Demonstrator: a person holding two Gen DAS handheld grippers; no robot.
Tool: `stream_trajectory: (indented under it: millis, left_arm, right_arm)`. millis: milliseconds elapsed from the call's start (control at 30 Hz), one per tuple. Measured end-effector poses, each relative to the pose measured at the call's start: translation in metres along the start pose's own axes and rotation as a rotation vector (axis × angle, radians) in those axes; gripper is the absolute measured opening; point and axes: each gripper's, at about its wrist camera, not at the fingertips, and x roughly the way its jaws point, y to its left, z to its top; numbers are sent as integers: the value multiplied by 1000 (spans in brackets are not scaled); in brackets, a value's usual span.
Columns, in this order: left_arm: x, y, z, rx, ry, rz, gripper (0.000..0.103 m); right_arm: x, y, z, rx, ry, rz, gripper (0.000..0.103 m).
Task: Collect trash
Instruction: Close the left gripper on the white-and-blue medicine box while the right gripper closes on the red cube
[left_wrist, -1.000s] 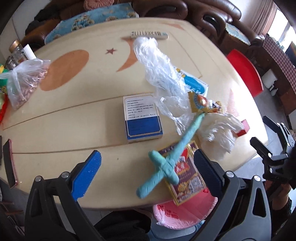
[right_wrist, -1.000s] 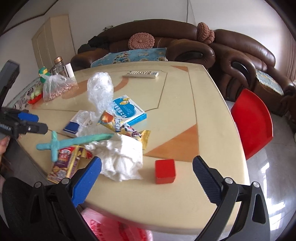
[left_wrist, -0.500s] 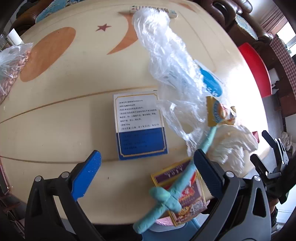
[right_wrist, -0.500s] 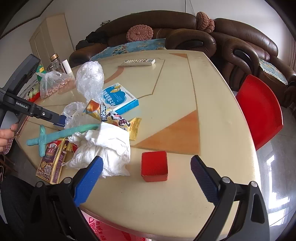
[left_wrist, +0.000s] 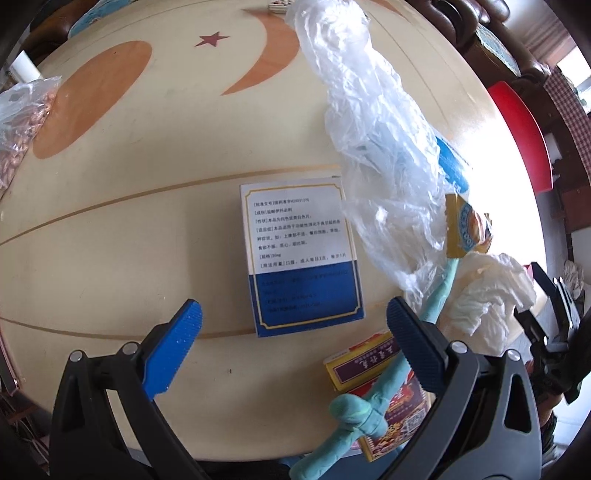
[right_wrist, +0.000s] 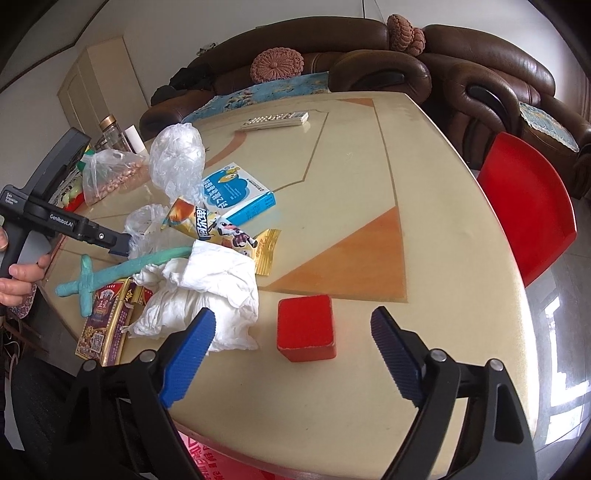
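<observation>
- Cream round table (right_wrist: 436, 206) with orange inlay fills both views; brown leather sofas stand behind it.
- Left gripper (left_wrist: 291, 325): fingers spread, nothing between them — blue-and-white rectangular cardboard box (left_wrist: 301, 254) lies flat just above the tips, lower centre, long axis running up the frame.
- Right gripper (right_wrist: 291, 332): jaws have just been closing, still apart, red cube (right_wrist: 306, 328) between them, untouched.
- Left gripper is nearer the box.
</observation>
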Motion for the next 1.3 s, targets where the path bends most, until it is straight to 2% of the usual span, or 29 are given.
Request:
stream_trajectory:
  millis: [200, 333, 600, 867, 900, 967, 1233, 1300]
  left_arm:
    - [16, 3, 4, 18, 13, 13, 98]
    - [26, -6, 22, 30, 19, 32, 98]
    - [38, 12, 40, 16, 20, 47, 98]
    - [50, 0, 59, 50, 19, 117, 98]
    - [50, 0, 61, 51, 20, 121, 98]
    - [54, -2, 67, 49, 19, 126, 96]
    - [56, -11, 85, 30, 23, 130, 87]
    - [50, -19, 73, 30, 22, 134, 85]
  right_arm:
    - [4, 1, -1, -6, 5, -7, 84]
    - [5, -1, -1, 2, 5, -6, 84]
    - [6, -5, -1, 16, -1, -3, 83]
    - [10, -2, -4, -7, -7, -40, 76]
    - [10, -2, -4, -11, -9, -42, 67]
    - [11, -2, -4, -18, -6, -51, 58]
    - [8, -2, -6, -38, -17, -89, 42]
    - [8, -2, -7, -38, -19, -94, 39]
